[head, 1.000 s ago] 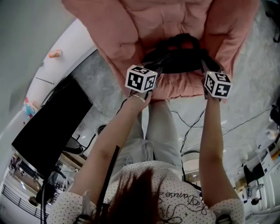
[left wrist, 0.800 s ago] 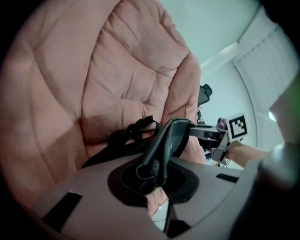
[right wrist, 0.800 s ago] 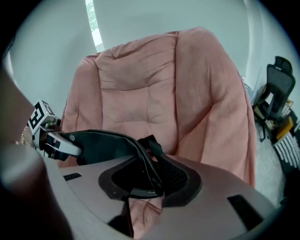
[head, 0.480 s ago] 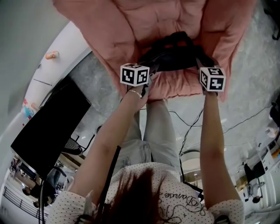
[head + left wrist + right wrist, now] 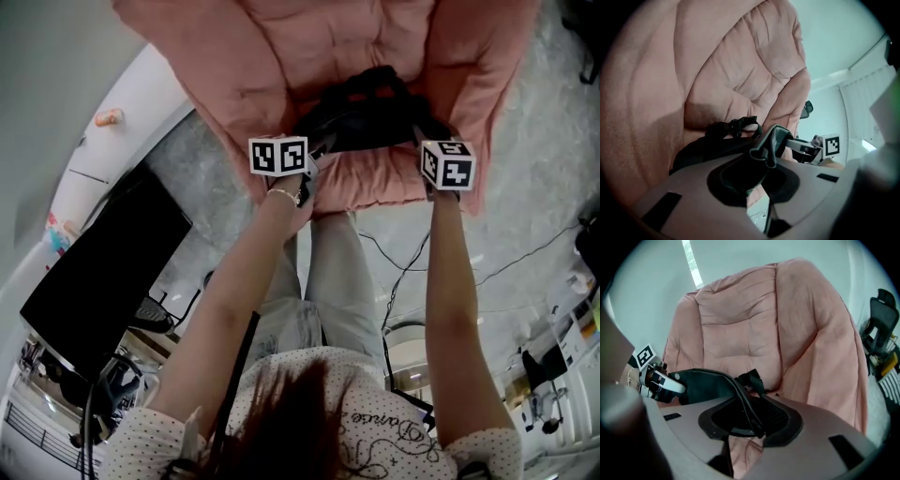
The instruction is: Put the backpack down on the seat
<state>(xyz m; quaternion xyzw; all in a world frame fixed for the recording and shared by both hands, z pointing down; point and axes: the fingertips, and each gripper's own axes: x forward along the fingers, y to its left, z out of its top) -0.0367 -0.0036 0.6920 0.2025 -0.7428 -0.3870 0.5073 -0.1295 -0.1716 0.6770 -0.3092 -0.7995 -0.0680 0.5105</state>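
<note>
Now, head view: the black backpack lies on the pink seat just inside its front edge, about midway between its side edges. Its long axis runs crosswise, from one gripper to the other. The left gripper meets the bag's near-left end and the right gripper its near-right end, both at the front edge. The bag body lies beyond and between the two, and neither hand is noticeably nearer. Left gripper view: the jaws are nearly together and pinch a folded loop of the left strap, which stands up out of the gap. The bag body lies ahead and slightly left, low against the cushion, with the seat back rising behind it. Right gripper view: the jaws stand a little wider, clamped across the right strap, which crosses the gap on a diagonal. The body lies ahead and to the left, toward the other gripper. Judgement: the underside looks to be touching the cushion, but no view shows the contact line clearly. What is left seems a short drop straight down, then letting both straps go.
</note>
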